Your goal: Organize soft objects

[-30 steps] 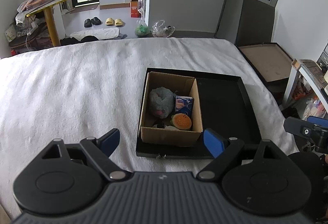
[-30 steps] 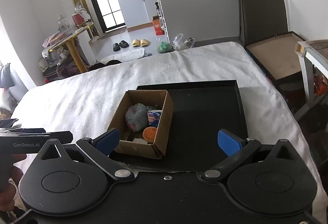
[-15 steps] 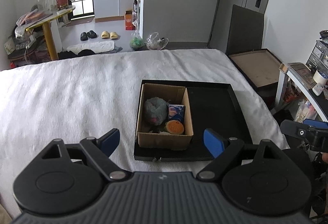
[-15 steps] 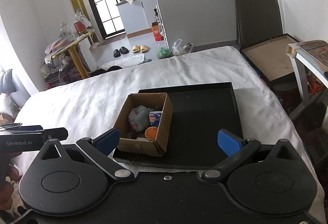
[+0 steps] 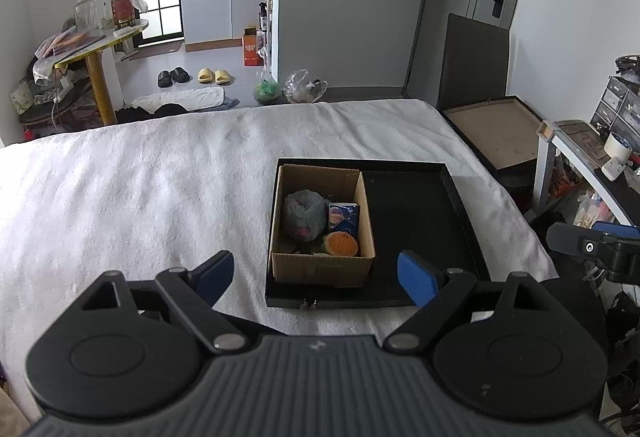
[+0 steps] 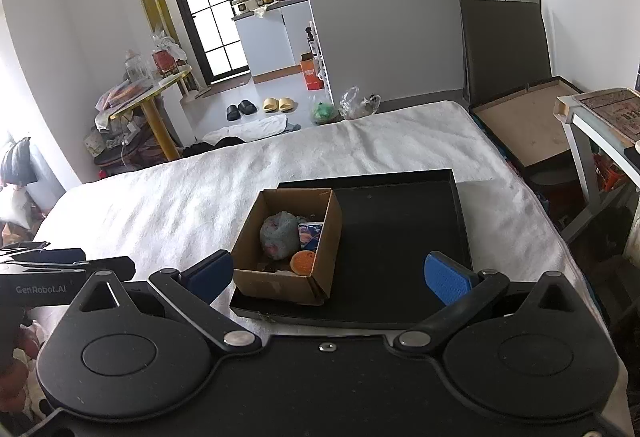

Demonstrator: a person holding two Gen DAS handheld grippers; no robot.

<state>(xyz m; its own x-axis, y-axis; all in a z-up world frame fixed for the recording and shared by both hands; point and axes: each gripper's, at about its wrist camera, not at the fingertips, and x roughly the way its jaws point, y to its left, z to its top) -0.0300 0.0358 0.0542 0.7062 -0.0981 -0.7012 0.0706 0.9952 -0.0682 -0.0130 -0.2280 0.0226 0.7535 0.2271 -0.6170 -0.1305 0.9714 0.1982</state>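
Setting: white terry-textured bed cover (image 5: 152, 197) is lying across the bed, with a shallow black tray (image 5: 464, 205) sitting on it near the right edge.
Container: a plain cardboard box (image 5: 320, 271), open-topped and rectangular, is occupying the tray's left half; the right half is showing only bare matte floor.
Task items: a grey fuzzy plush ball (image 5: 304, 215) with a pink patch, a small blue printed carton (image 5: 343, 216) and a round orange squishy toy (image 5: 341, 243) are all resting inside the box, touching one another.
Left gripper (image 5: 316, 273): is hovering low in front of the box, jaws spread wide, holding nothing.
Right gripper (image 6: 328, 271): is hanging over the tray's near edge, jaws likewise spread and empty.
Step in hand: judging by the layout, either the soft items are already gathered, or they are waiting to be set out on the tray; which, I cannot tell.
Next move: any pick is calling for a light pinch, as plush and foam are likely to compress and slip.
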